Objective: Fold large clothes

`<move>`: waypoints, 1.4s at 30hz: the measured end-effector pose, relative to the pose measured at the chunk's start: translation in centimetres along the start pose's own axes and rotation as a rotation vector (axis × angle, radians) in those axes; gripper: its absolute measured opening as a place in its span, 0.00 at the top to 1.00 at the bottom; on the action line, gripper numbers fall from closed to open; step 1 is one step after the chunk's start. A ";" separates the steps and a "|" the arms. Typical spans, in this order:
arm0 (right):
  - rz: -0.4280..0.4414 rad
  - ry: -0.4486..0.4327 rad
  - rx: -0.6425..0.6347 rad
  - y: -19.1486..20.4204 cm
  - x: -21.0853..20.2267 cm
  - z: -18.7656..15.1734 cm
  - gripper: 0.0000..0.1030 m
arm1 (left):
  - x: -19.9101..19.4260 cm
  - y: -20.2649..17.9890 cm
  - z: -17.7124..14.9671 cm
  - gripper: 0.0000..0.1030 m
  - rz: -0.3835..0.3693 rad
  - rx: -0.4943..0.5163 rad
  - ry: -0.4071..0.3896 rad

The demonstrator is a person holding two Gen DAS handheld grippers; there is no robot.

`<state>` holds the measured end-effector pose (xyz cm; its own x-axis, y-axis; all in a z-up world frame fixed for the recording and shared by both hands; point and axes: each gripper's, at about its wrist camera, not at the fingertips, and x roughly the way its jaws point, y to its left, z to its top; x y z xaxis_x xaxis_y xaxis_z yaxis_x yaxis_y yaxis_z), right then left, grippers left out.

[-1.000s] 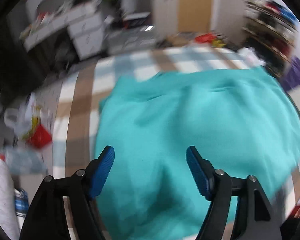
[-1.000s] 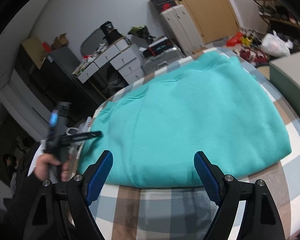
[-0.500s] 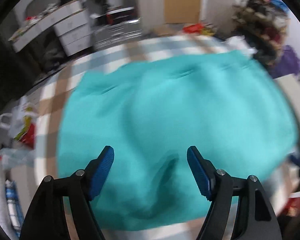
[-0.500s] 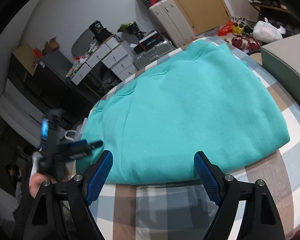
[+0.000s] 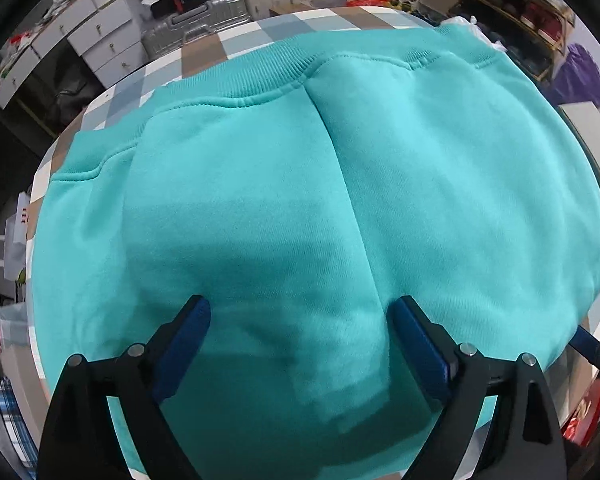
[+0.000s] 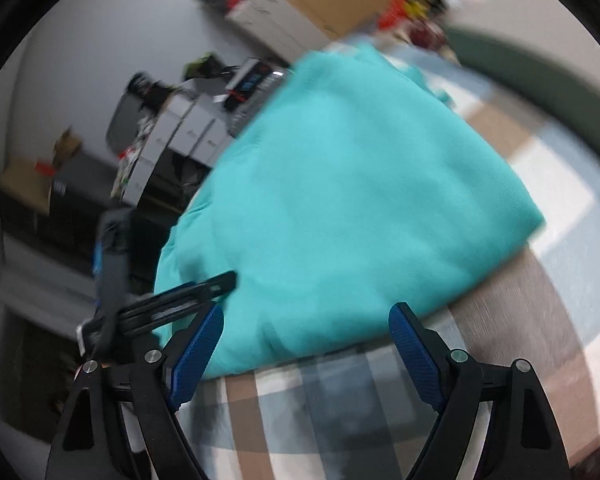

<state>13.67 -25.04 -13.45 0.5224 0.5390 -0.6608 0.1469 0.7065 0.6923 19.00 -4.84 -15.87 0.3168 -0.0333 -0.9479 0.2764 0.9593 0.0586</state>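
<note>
While both pairs of tongs hang over the garment with nothing between their pads, the scene reads as follows.

Garment: a teal sweatshirt (image 5: 340, 208) lies flat on the checked bedcover (image 6: 560, 184), already doubled over, its ribbed hem (image 5: 260, 80) along the far edge and a long crease down the middle.

Left tongs (image 5: 298, 344): released – blue pads spread wide, pointing steeply down at the near part of the cloth, no fabric between them. The jaws have just been opening further.

Right tongs (image 6: 306, 348): released too, spread over the near right edge of the sweatshirt where it meets the bedcover; this view is smeared by motion.

Step in hand: by my judgement, reaching in to take the near edge for the next fold.

Doing it well: each pair of tongs should bite through all layers at the edge – not only the top one – and the two grips should sit well apart so the fold lifts evenly. Lift together, carry towards the ribbed hem and lay the edges flush.

Risk: thick fleece may slip from a shallow pinch, or the bedcover may be caught with it.

Against the earlier frame: the left view shows the sweatshirt closer and filling more of the picture; the right view has rolled, so the bed now slants.
</note>
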 end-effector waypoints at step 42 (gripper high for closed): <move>-0.342 -0.226 -0.538 1.6 -8.3 0.9 0.90 | -9.2 -10.8 -5.6 0.06 -0.061 0.124 -0.147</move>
<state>10.31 -28.81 -6.61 0.6921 0.1770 -0.6998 -0.0732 0.9817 0.1760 8.00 -13.32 -9.52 0.4222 -0.1397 -0.8957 0.4060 0.9125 0.0491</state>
